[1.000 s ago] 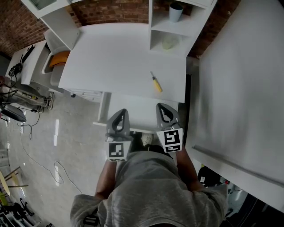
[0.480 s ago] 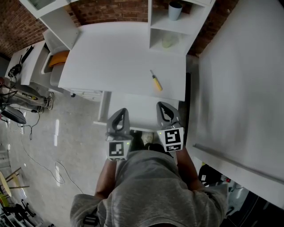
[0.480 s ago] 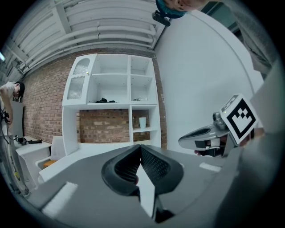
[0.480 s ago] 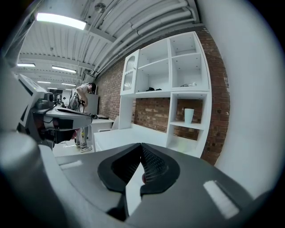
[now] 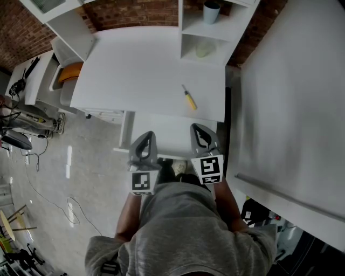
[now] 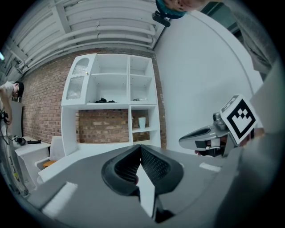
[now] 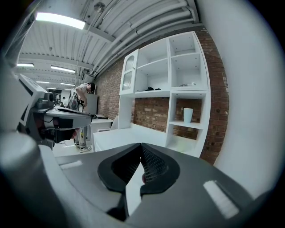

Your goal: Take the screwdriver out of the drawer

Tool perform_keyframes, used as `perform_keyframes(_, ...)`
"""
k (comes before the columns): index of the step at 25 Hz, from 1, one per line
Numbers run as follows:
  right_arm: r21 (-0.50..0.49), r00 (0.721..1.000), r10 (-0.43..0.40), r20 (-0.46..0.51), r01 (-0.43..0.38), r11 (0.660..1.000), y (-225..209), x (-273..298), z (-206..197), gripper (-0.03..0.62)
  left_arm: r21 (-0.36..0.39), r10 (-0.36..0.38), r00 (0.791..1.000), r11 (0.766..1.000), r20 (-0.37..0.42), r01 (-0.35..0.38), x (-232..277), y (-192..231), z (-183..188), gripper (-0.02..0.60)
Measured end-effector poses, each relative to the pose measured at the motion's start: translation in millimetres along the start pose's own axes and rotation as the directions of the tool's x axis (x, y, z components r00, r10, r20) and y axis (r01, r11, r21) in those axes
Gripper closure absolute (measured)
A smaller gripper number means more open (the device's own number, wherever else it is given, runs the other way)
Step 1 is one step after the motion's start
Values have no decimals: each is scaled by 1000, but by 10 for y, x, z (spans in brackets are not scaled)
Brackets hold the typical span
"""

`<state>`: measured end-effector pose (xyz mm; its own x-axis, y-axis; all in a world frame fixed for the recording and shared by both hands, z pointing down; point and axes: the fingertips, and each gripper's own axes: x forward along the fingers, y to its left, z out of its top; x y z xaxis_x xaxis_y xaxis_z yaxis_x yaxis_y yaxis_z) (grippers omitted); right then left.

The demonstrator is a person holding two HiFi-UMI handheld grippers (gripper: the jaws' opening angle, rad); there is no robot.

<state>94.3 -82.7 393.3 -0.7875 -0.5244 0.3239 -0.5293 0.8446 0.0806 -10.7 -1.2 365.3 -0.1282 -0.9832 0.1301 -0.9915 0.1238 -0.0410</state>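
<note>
A yellow-handled screwdriver point(image 5: 189, 100) lies on top of the white desk point(image 5: 140, 70), near its front right. Below the desk's front edge a white drawer point(image 5: 171, 136) sticks out towards me. My left gripper point(image 5: 147, 135) point(image 6: 139, 149) and right gripper point(image 5: 196, 129) point(image 7: 141, 147) hover side by side over the drawer's front edge, pointing at the desk. Both are shut with nothing between the jaws. Neither touches the screwdriver, which lies well beyond the right gripper's tips.
A white shelf unit point(image 5: 215, 38) at the desk's back right holds a cup point(image 5: 212, 12) and a pale bowl point(image 5: 205, 49). A tall white panel point(image 5: 291, 102) stands close on the right. A chair with an orange seat point(image 5: 70, 73) and floor cables point(image 5: 32, 156) are left.
</note>
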Motion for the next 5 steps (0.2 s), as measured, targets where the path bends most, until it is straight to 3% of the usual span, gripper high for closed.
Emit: perform_keyframes(5,1,1000,-4,1,4,1000,-7,10,9,591,-14,1,1000,1000,-4,-1,-1,6,7,569)
